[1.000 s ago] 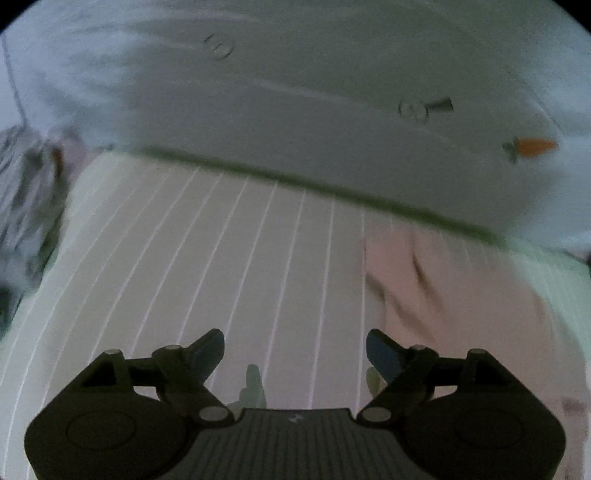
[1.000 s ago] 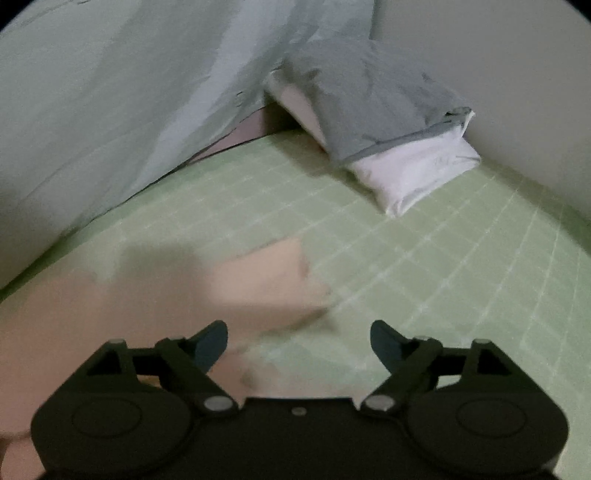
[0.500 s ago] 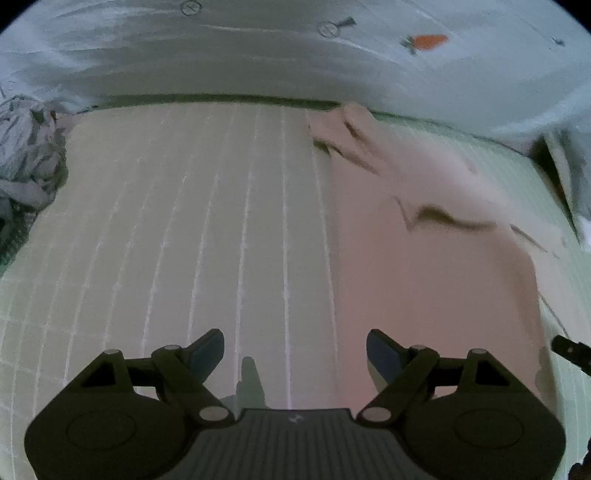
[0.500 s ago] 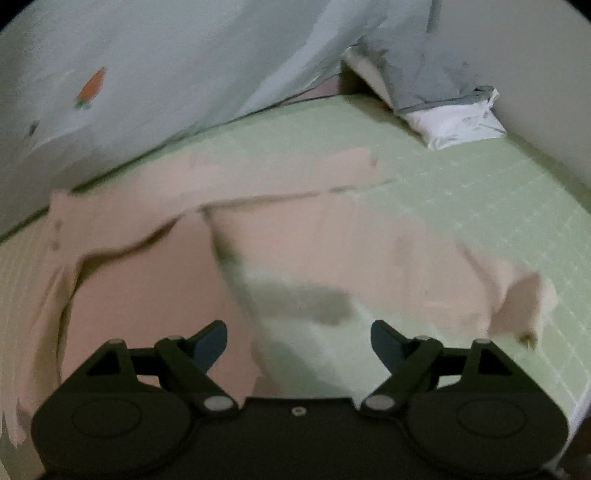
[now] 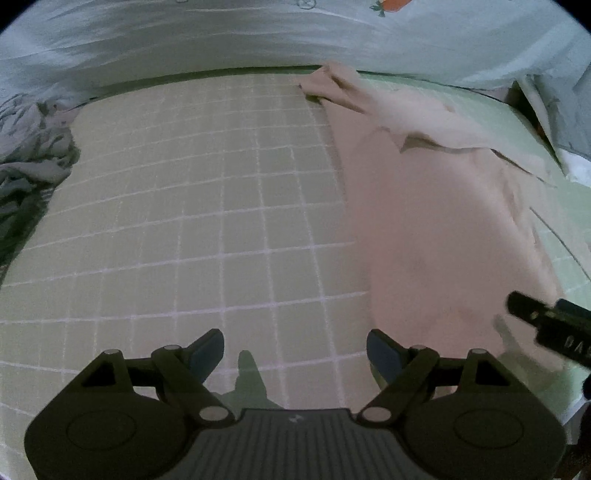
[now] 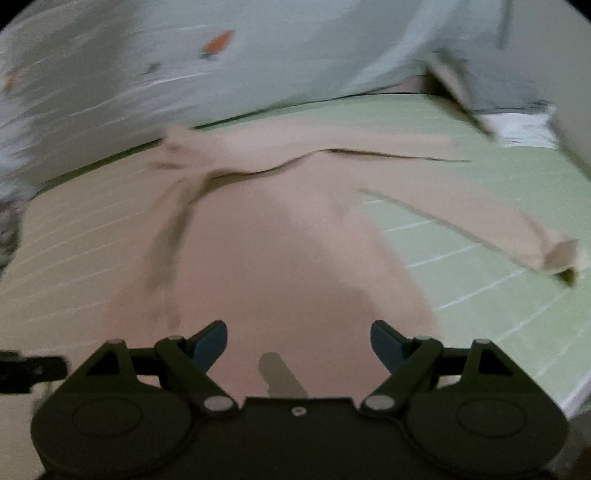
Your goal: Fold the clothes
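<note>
A pale pink long-sleeved garment (image 5: 424,206) lies spread on the green checked bed sheet (image 5: 184,206). In the right wrist view the garment (image 6: 288,236) fills the middle, with one sleeve (image 6: 517,229) stretched out to the right. My left gripper (image 5: 295,350) is open and empty, above the sheet just left of the garment's near edge. My right gripper (image 6: 298,339) is open and empty, above the garment's near hem. Part of the right gripper (image 5: 546,321) shows at the right edge of the left wrist view.
A pale blue quilt with carrot prints (image 5: 332,33) is bunched along the far side of the bed. A grey crumpled garment (image 5: 26,162) lies at the far left. A grey and white pillow (image 6: 517,122) sits at the far right by the wall.
Both grippers have pulled back toward the near side of the bed. The pink garment now lies spread out flat in full view. Both grippers stayed open.
</note>
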